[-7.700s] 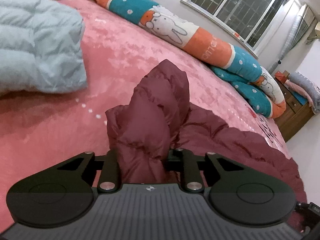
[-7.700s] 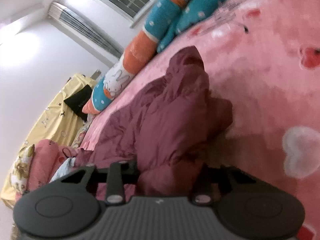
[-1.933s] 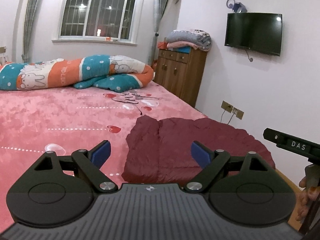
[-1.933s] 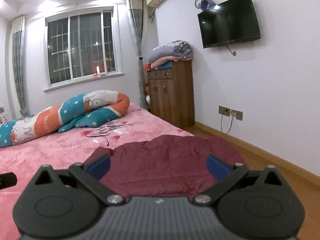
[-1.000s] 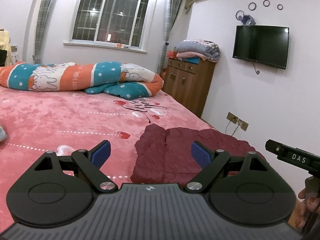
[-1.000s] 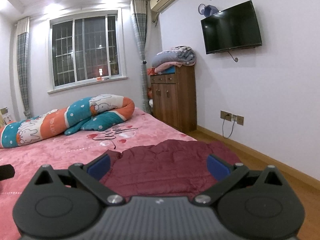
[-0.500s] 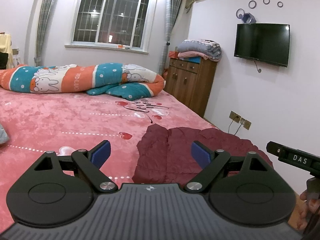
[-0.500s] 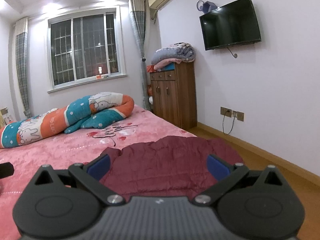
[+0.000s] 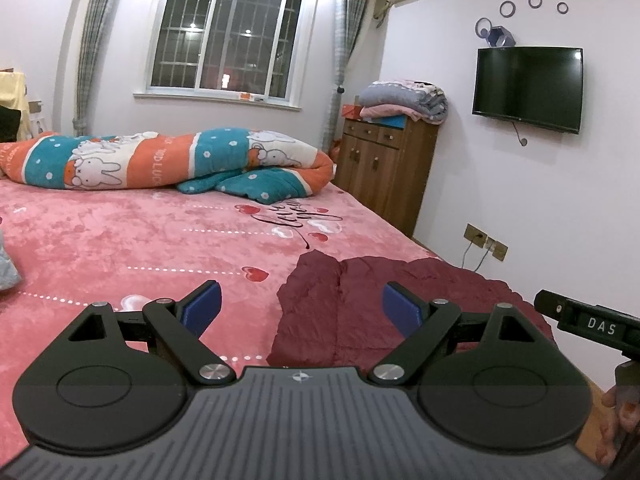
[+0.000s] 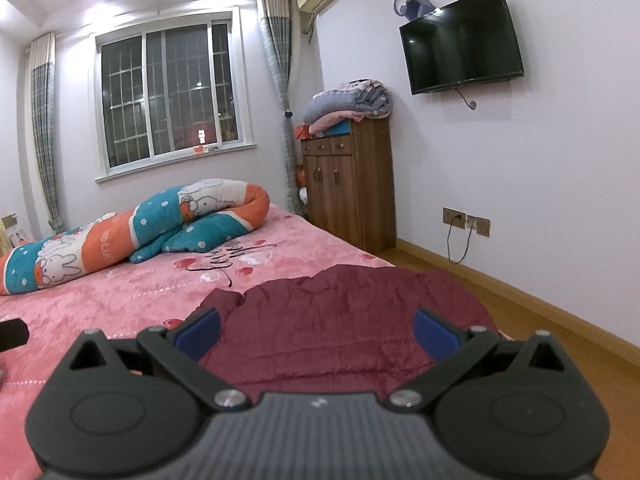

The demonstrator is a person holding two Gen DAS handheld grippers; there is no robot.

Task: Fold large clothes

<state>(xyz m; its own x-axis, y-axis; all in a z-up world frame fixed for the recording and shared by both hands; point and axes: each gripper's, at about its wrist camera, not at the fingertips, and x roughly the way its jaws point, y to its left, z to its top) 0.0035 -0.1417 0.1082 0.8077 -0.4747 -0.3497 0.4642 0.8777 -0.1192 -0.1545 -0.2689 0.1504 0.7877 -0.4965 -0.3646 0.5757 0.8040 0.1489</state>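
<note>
A dark red padded jacket [image 9: 384, 292] lies folded flat on the near right corner of the pink bed [image 9: 140, 240]; it also shows in the right wrist view [image 10: 344, 320]. My left gripper [image 9: 300, 310] is open and empty, held above and back from the jacket's left edge. My right gripper [image 10: 316, 332] is open and empty, held above the jacket. The right gripper's body shows at the right edge of the left wrist view [image 9: 592, 324].
A long rolled orange and teal bunny blanket [image 9: 168, 164] lies along the far side of the bed. A wooden cabinet [image 9: 384, 168] with folded blankets stands by the wall. A TV [image 9: 528, 88] hangs on the right wall. Wooden floor [image 10: 540, 320] lies right of the bed.
Earlier both grippers were shut on the jacket, lifting it. They have let go and drawn back; the jacket now lies flat. Over the last second the views only shift slightly.
</note>
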